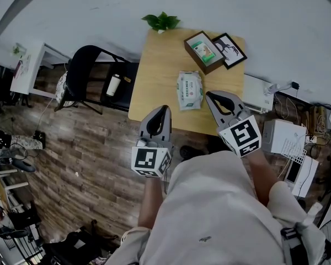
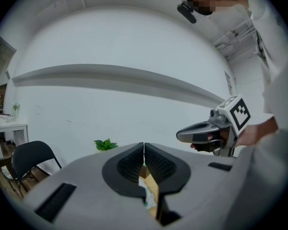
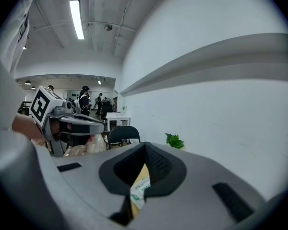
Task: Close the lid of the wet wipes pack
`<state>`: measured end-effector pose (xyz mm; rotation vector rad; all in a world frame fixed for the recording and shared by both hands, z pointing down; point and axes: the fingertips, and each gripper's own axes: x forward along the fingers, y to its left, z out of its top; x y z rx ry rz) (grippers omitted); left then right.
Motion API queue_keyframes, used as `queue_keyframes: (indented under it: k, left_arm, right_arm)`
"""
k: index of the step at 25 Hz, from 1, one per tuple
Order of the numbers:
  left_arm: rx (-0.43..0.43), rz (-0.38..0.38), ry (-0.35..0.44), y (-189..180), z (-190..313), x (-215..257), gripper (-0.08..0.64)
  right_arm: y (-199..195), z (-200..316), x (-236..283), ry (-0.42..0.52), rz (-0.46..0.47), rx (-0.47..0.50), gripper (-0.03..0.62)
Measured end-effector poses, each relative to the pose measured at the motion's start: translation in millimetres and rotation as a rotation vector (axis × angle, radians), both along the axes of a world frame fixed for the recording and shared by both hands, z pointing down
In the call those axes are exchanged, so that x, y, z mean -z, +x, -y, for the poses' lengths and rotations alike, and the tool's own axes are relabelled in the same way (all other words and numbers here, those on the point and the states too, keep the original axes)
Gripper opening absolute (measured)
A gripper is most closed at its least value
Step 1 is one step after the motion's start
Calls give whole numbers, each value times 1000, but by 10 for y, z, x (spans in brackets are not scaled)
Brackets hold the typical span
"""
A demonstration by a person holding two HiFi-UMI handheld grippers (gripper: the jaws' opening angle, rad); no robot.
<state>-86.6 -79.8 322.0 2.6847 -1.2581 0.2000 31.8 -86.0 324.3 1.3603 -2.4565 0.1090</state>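
Wipes pack (image 1: 190,90) on wooden table (image 1: 154,73) by white wall (image 1: 237,4); left claw (image 1: 164,109) and right claw (image 1: 209,95) closed.

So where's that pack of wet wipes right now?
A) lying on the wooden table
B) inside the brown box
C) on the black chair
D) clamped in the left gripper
A: the pack of wet wipes lies flat on the wooden table; the left gripper and right gripper are both shut on nothing.
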Motion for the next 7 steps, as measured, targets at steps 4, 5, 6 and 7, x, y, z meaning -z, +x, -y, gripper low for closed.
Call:
queue_keyframes:
  k: [4,5,6,7]
  left_arm:
    - [-1,1,5,-15,-26,12,11]
    - [-1,0,6,-16,-31,13,11]
    - [-1,-1,7,-16,-36,14,11]
    - [-1,-1,7,-15,-40,16,11]
  right_arm:
    - [-31,-24,3,2,2,5,-2]
    - [-38,-28,5,3,2,7,-2]
    - [-43,-31,6,4,1,10,-2]
    - [-47,-34,7,4,1,12,-2]
